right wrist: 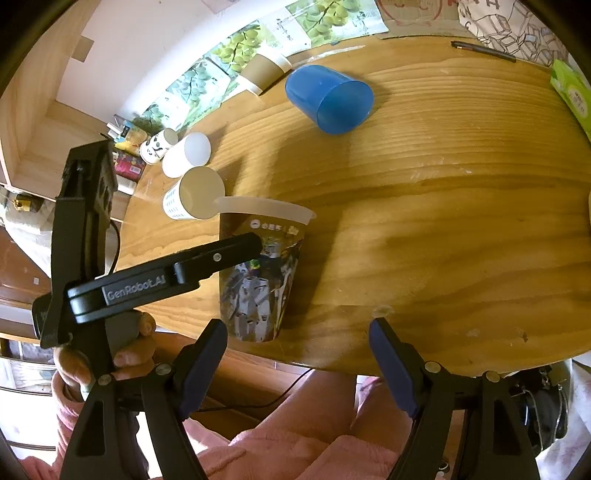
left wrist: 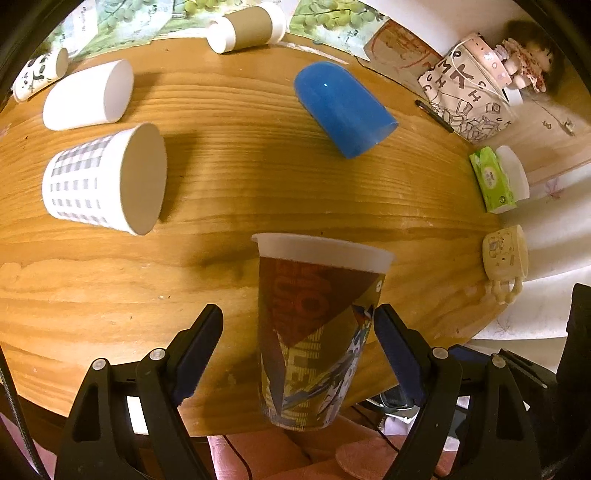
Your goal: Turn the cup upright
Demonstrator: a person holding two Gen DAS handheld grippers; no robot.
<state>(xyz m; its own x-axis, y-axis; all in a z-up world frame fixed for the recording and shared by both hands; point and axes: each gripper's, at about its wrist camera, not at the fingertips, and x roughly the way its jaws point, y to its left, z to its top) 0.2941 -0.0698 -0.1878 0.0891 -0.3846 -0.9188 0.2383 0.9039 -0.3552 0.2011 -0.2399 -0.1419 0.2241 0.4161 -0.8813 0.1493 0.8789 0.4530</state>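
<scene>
A printed paper cup [left wrist: 314, 332] with a white rim stands upright at the near edge of the round wooden table [left wrist: 258, 192]. It also shows in the right wrist view [right wrist: 258, 273]. My left gripper [left wrist: 299, 350] is open, its fingers on either side of the cup with gaps showing. In the right wrist view one left finger [right wrist: 221, 258] reaches alongside the cup. My right gripper [right wrist: 297, 362] is open and empty, just right of the cup at the table's edge.
A blue cup [left wrist: 343, 110] lies on its side mid-table. A checked cup [left wrist: 107, 181], a white cup [left wrist: 90, 94], a panda cup [left wrist: 38, 74] and a brown-sleeved cup [left wrist: 247, 27] lie at left and back. A green tissue pack [left wrist: 493, 181] and cream mug [left wrist: 504, 254] sit right.
</scene>
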